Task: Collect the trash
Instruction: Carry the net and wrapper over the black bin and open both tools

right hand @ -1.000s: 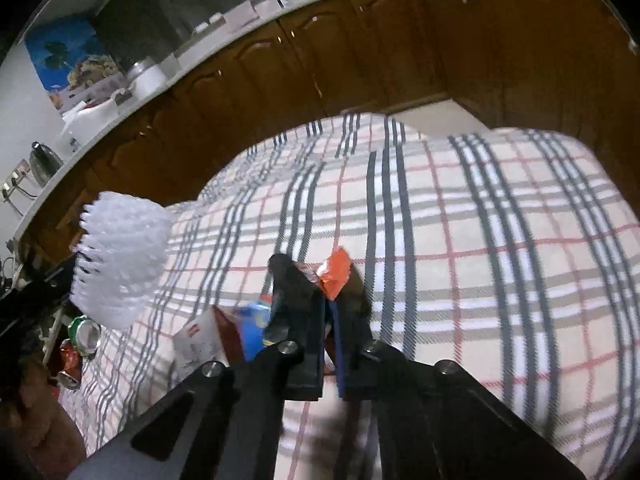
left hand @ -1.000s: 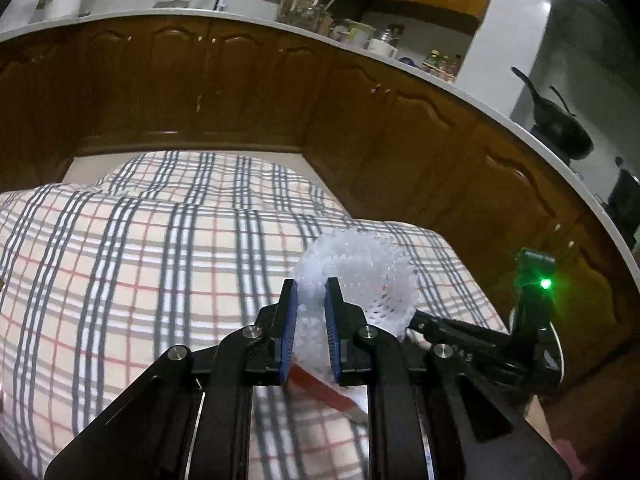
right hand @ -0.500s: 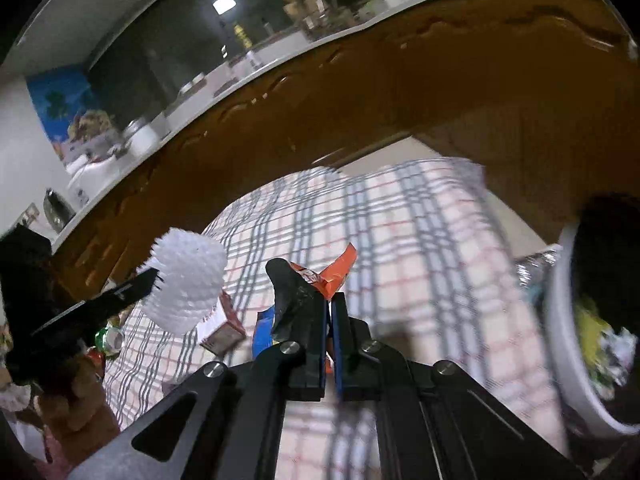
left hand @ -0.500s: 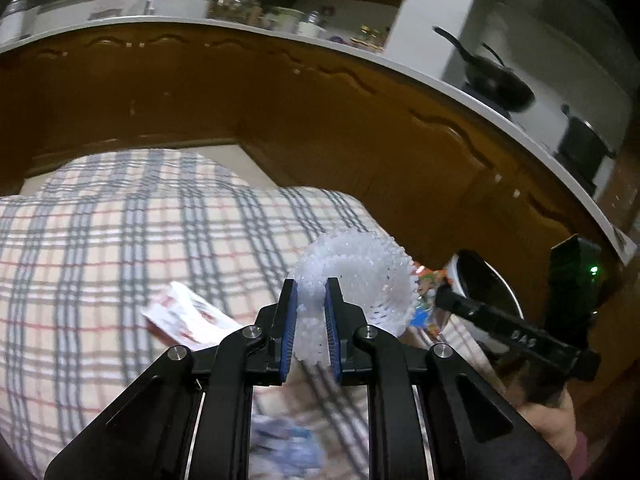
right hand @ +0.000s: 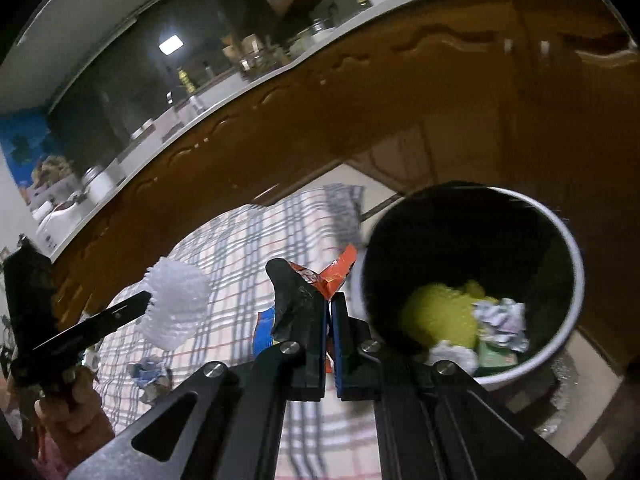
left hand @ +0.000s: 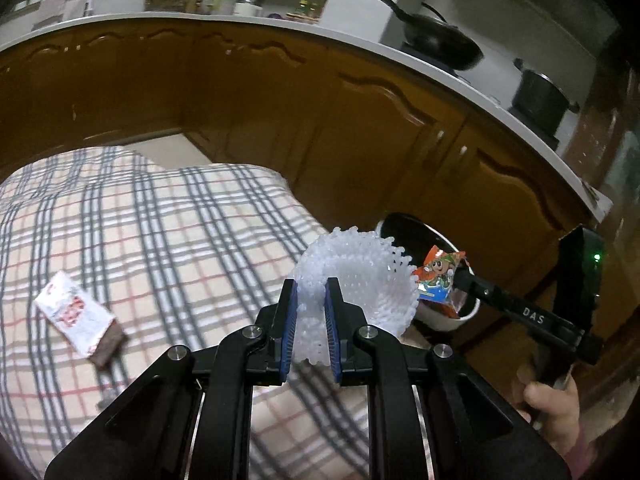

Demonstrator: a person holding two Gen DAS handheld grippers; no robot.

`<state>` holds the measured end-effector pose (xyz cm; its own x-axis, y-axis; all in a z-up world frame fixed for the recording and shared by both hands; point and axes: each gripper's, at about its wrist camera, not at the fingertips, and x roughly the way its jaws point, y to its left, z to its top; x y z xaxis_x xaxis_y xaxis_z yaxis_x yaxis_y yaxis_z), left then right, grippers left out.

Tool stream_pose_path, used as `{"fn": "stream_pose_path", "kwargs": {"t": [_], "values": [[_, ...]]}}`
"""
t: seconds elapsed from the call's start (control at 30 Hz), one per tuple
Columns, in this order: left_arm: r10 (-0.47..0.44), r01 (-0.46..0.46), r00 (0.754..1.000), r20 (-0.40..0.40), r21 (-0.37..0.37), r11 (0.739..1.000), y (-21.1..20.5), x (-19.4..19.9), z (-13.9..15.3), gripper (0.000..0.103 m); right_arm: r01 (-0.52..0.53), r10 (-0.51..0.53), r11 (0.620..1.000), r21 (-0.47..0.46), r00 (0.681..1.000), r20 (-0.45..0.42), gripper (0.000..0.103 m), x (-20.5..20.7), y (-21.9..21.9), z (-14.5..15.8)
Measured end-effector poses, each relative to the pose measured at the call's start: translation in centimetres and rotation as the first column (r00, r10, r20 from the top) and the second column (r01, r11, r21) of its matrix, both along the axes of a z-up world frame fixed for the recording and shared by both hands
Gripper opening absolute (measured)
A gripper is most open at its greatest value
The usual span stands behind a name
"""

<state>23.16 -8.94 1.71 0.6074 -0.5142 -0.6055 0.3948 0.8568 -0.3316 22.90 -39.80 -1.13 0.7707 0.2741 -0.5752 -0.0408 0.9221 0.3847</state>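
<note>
Kitchen, plaid cloth [left hand: 160, 240]: bin [right hand: 568, 240] now in view. Right gripper [right hand: 329, 320] clamped on snack wrapper [right hand: 332, 276], left gripper [left hand: 311, 316] on foam net [left hand: 360, 276]; drop imminent.

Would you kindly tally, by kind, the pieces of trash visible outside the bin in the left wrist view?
Foam net: 1, in the left gripper.
Wrappers: 2, an orange wrapper in the right gripper and a white-and-red wrapper on the cloth.
Total: 3
</note>
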Motion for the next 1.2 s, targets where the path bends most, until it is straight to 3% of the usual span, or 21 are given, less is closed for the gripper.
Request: {"fn": "stream_pose_path", "kwargs": {"t": [0.63,1.2], "values": [[-0.139,0.139,0.990,-0.018,0.052,0.989,-10.2,2.1,0.5,0.013,0.127,-0.127,0.989,-0.071,0.992,-0.004,0.002,-0.4,-5.9,0.0],[-0.214,0.220,0.975,-0.065,0.109,0.969,-16.9,5.2,-0.7,0.013,0.146,-0.152,0.983,-0.113,0.987,-0.044,0.002,1.1,-8.9,-0.8]]}}
